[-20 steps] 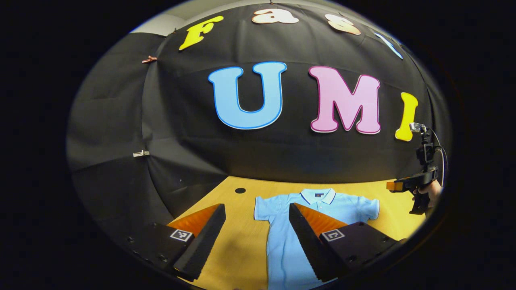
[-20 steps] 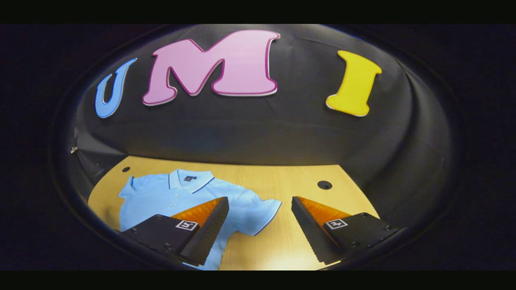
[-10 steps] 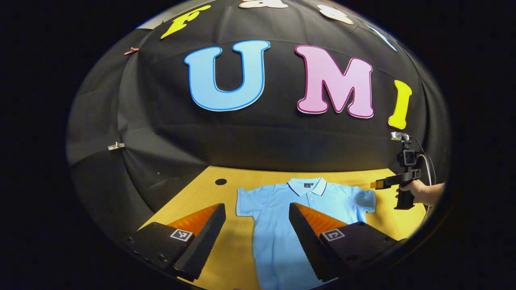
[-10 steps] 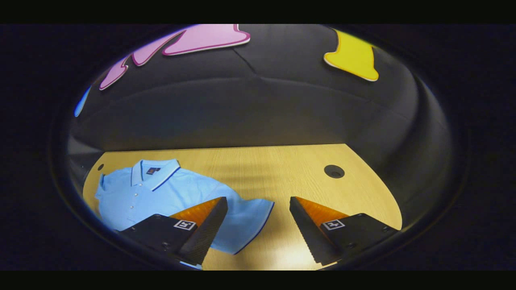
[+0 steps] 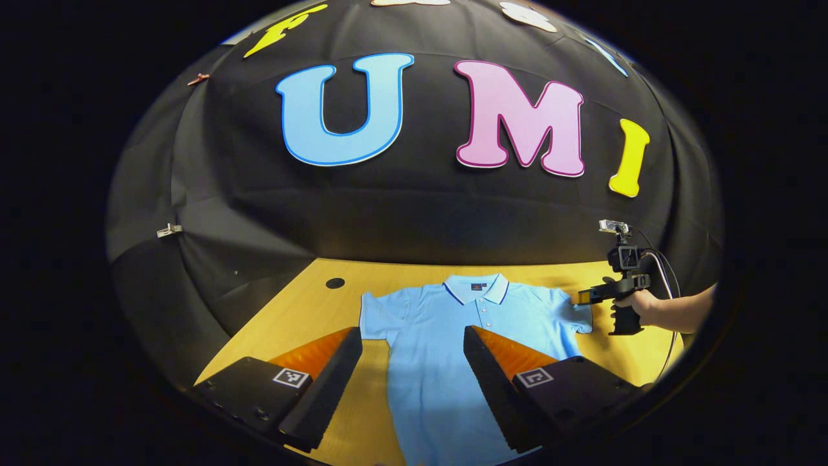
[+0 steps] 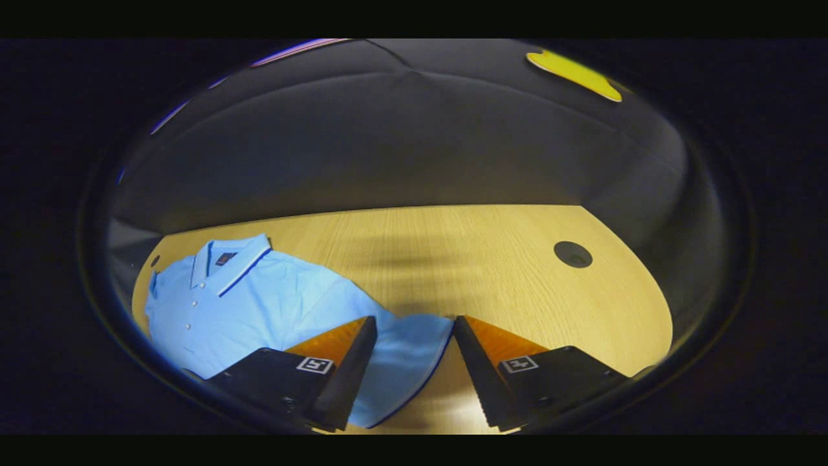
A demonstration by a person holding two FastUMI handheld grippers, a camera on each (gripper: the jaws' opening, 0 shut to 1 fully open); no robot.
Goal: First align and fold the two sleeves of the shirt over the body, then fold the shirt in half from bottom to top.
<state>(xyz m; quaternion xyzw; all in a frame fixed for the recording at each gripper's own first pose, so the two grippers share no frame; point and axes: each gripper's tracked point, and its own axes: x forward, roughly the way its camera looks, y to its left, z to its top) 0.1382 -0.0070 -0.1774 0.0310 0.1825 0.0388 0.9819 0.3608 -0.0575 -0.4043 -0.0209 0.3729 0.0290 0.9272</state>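
A light blue polo shirt (image 5: 433, 369) lies flat on the wooden table (image 5: 304, 310), collar at the far end and both sleeves spread out. My left gripper (image 5: 412, 336) hovers open above the shirt's body, near its left sleeve (image 5: 375, 320). In the left gripper view, a hand (image 5: 640, 304) holds my right gripper (image 5: 585, 298) at the shirt's right sleeve (image 5: 572, 317). In the right gripper view, my right gripper (image 6: 414, 323) is low over the table (image 6: 491, 259). That sleeve (image 6: 407, 353) lies between its fingers, which are still apart. The shirt (image 6: 259, 304) stretches to the left.
Black cloth walls close the table at the back and sides. A round cable hole (image 5: 334, 283) sits in the table's far left corner, and another hole (image 6: 572, 254) lies beyond the right sleeve. Bare wood (image 6: 453, 246) stretches right of the shirt.
My right gripper has come down and forward to the right sleeve, and its fingers have drawn closer together. The left gripper has tilted down and shifted, so the shirt sits more centrally.
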